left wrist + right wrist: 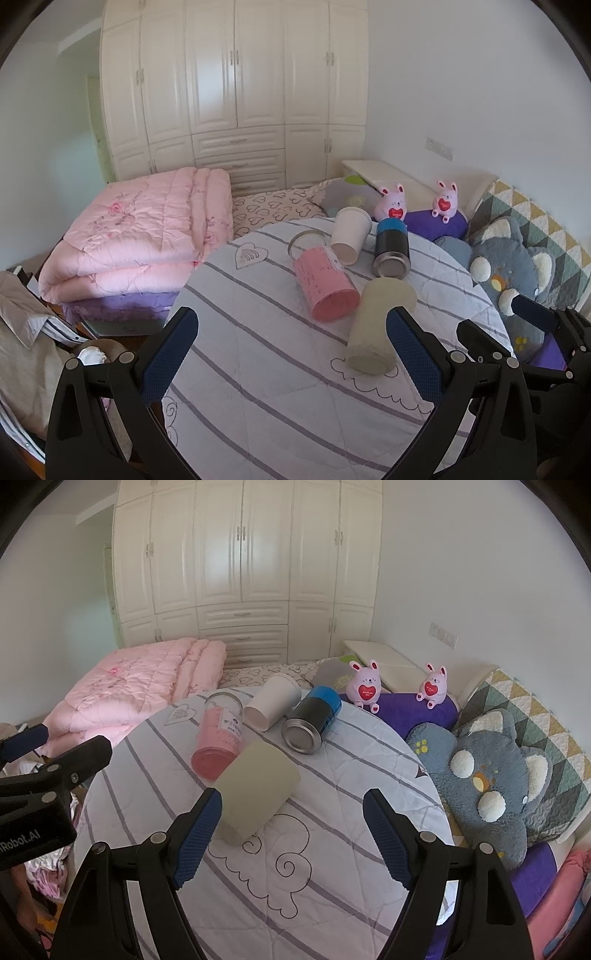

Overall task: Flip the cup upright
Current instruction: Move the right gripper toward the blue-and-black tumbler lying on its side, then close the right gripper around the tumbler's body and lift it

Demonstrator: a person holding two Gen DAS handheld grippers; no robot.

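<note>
Both grippers, left gripper (291, 354) and right gripper (291, 834), hung wide open, empty. I judged the frosted beige plastic cup (255, 790), lying sideways, light and slippery; grip mid-body.

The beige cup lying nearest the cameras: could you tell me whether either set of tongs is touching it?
Cannot tell. In both wrist views a blue pad overlaps the beige cup, so no gap or contact shows plainly. Both tongs, left and right, are open.

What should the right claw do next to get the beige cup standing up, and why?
Probably ease the right claw forward so its open fingers straddle the beige cup. That cup lies on its side nearest it, just ahead of the left finger, and nothing is gripped yet.
</note>
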